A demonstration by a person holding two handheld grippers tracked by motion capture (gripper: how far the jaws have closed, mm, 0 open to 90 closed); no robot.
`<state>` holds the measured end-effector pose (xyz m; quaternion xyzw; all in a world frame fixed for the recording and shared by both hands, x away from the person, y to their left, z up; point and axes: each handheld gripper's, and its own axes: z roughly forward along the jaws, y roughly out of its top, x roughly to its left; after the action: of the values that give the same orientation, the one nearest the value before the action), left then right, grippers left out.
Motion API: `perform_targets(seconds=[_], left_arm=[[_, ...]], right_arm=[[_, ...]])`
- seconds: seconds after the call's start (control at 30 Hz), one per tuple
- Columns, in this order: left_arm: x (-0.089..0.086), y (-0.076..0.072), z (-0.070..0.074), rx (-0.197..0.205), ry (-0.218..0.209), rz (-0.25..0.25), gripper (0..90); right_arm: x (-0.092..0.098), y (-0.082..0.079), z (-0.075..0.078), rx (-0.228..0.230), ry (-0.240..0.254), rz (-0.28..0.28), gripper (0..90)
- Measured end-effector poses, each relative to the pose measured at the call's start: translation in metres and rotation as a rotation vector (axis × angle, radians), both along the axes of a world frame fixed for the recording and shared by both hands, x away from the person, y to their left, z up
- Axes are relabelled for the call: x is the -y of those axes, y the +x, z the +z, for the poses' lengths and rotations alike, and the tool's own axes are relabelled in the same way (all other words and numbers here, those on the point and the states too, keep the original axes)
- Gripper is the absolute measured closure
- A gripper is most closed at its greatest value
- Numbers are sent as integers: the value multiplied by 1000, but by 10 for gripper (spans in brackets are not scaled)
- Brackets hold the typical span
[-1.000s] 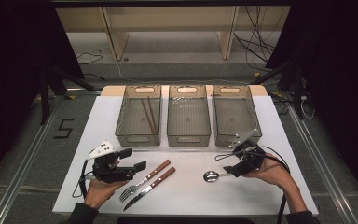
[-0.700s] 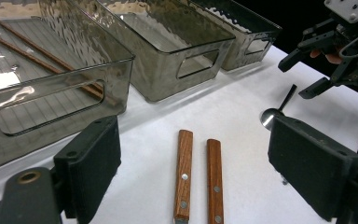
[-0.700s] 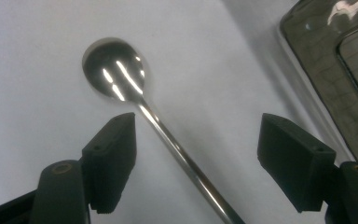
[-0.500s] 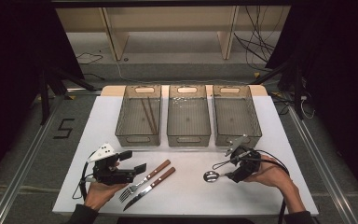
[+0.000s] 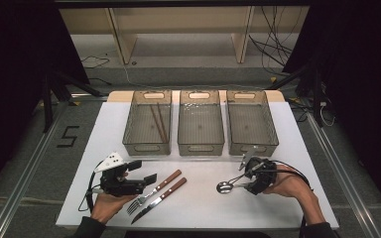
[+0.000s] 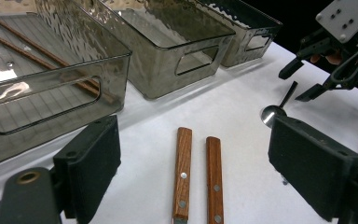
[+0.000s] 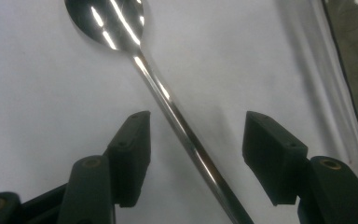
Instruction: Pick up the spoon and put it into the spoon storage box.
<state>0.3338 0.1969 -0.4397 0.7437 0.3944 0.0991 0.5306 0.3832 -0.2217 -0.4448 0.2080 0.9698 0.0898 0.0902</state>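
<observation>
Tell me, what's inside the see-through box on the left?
Two brown chopsticks lie inside the left box, slanted along its floor. In the left gripper view their near ends blur behind the wavy front wall, so those tips are hard to make out. Nothing else shows in that box.

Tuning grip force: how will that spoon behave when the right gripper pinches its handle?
The spoon looks like polished metal, so probably stiff but slippery. The handle is thin and lies flat on the table, so the right gripper may skid off. A bowl-heavy end might pivot down.
</observation>
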Motion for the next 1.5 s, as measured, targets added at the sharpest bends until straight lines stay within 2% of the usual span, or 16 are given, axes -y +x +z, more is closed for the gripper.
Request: perform_targets(seconds=[0.13, 0.23, 0.5, 0.73, 0.83, 1.1, 1.33, 1.5], left_arm=[[1, 0, -1, -2, 8, -7, 164], [0, -1, -2, -6, 7, -2, 164], [0, -1, -2, -3, 6, -6, 164], [-1, -1, -3, -4, 1, -7, 165], [0, 0, -3, -4, 3, -11, 164], [1, 0, -3, -6, 7, -14, 165], [0, 0, -4, -6, 7, -13, 165], [0, 0, -4, -7, 3, -10, 165]], right_arm=[[-1, 2, -3, -9, -21, 4, 468], [-2, 4, -6, -19, -19, 8, 503], [-6, 9, -8, -69, -40, 33, 597], [-14, 10, -7, -107, -92, 60, 687], [-16, 10, -8, -111, -86, 62, 724], [-23, 5, -7, -95, -146, 126, 794], [-24, 2, -8, -90, -149, 157, 845], [-23, 2, -8, -88, -134, 148, 851]])
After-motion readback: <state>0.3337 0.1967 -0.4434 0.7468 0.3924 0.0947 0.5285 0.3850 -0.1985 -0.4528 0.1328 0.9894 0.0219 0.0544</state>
